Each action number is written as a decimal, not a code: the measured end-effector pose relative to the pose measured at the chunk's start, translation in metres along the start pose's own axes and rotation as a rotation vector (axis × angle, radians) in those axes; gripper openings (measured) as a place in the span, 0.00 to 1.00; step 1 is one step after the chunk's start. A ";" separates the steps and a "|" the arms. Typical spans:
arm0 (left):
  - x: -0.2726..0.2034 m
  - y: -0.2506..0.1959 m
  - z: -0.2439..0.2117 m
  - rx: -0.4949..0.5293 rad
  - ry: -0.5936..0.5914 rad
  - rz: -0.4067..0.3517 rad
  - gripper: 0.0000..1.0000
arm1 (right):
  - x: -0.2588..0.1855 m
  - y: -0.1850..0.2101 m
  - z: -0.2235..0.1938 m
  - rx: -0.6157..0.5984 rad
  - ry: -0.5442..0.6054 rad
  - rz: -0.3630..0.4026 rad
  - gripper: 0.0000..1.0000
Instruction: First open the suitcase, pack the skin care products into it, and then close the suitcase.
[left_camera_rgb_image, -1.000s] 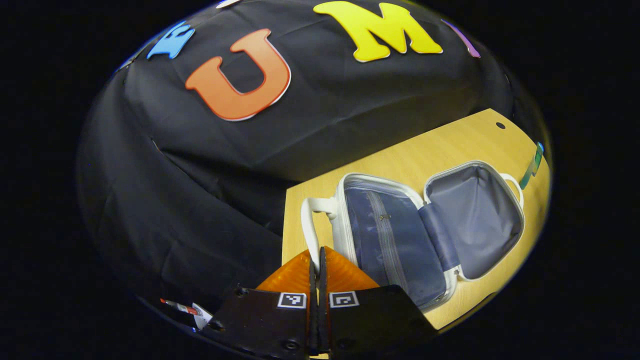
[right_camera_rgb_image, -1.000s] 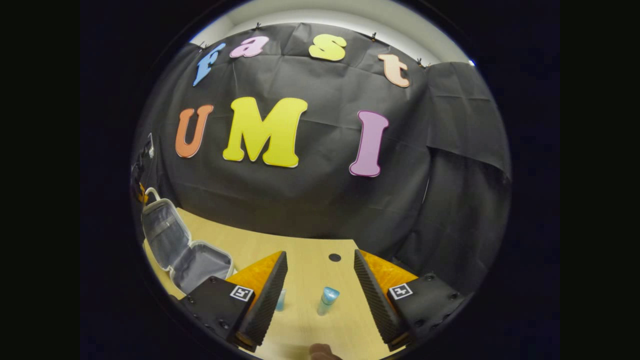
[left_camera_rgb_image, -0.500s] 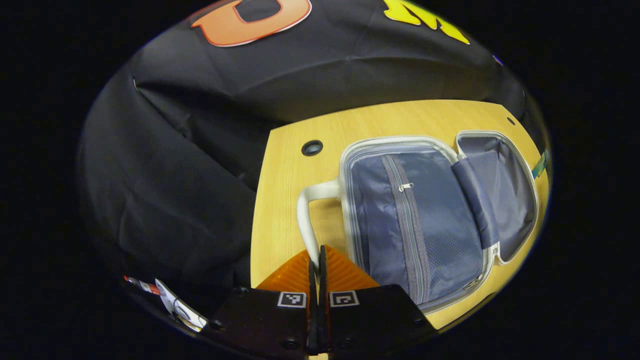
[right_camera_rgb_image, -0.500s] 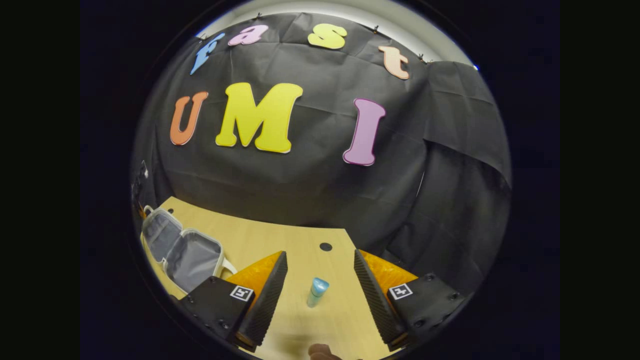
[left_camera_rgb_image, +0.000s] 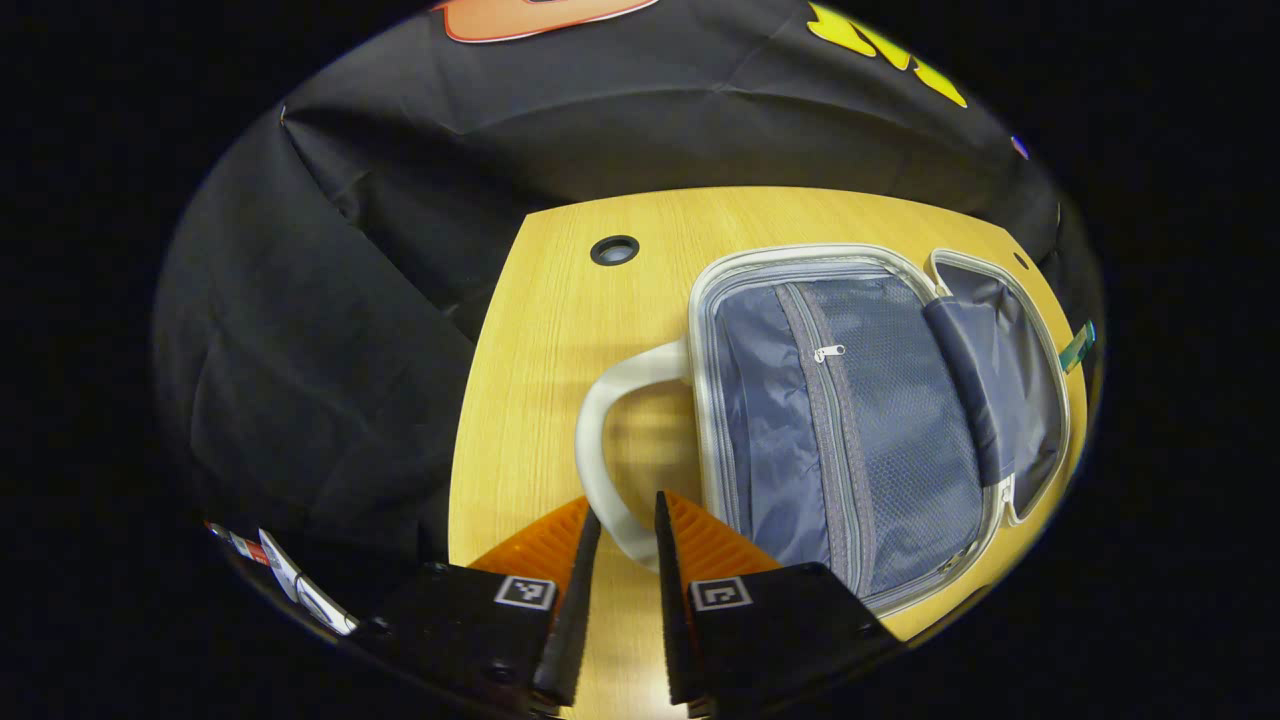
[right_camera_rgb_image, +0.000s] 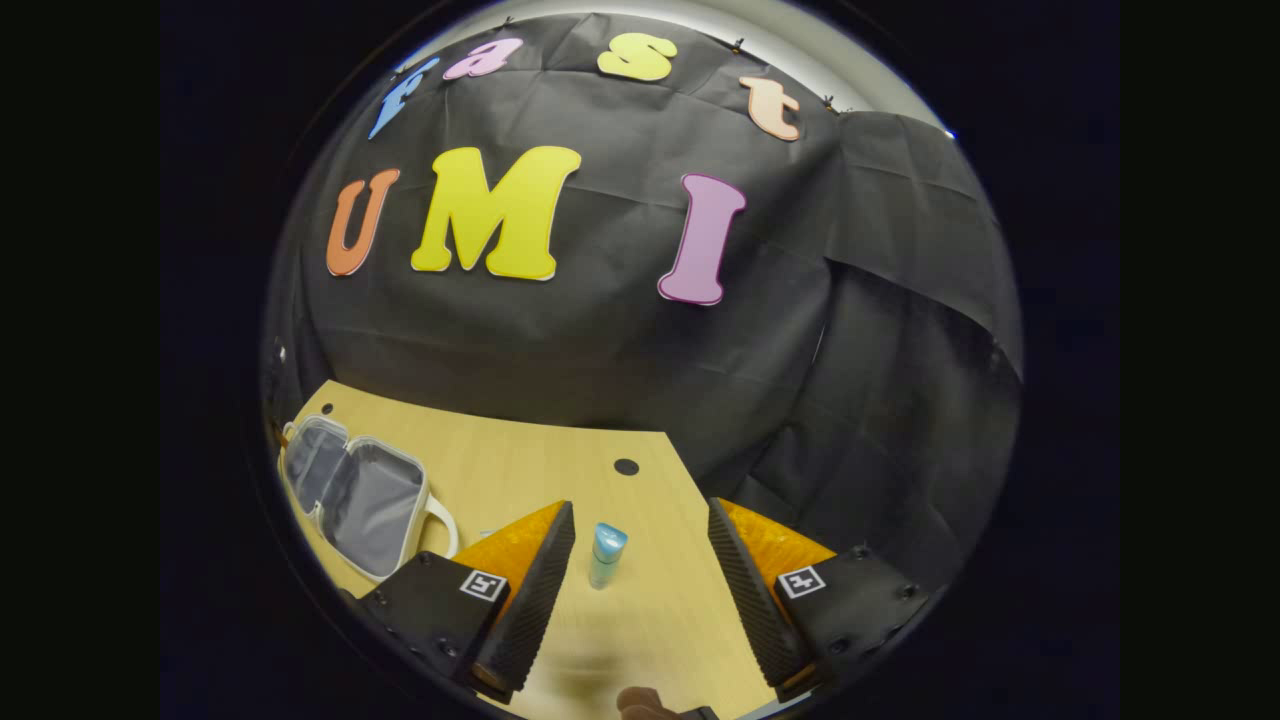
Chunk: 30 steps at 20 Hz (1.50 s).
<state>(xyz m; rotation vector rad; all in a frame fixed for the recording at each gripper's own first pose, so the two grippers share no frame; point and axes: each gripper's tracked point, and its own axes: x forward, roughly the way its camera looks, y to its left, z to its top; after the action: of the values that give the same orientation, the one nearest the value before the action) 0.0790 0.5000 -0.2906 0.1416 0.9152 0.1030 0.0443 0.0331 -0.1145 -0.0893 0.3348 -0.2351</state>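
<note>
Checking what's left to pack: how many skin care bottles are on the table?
1: a blue-capped bottle stands upright on the table, ahead between the open right gripper's fingers. More may hide behind that gripper's left finger.

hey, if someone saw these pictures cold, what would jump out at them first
Probably the open suitcase lying flat on the wooden table, its grey lining and zipped mesh pocket exposed. Its white handle sits between the parted fingers of the left gripper. In the right gripper view, a small blue tube stands ahead of the open right gripper.
</note>
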 end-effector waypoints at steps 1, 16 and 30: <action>-0.006 0.001 0.006 0.001 -0.033 0.000 0.43 | 0.001 -0.001 -0.004 -0.003 0.003 0.003 0.78; -0.163 -0.223 0.109 0.114 -0.542 -0.102 0.97 | 0.020 -0.064 -0.037 0.028 0.025 0.098 0.80; -0.175 -0.544 0.065 0.275 -0.468 -0.507 0.99 | 0.028 -0.126 -0.076 -0.032 0.071 0.151 0.80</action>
<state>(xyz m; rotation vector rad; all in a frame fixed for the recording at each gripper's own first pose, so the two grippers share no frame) 0.0402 -0.0670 -0.2050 0.1747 0.4706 -0.5105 0.0178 -0.0997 -0.1790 -0.0867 0.4144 -0.0833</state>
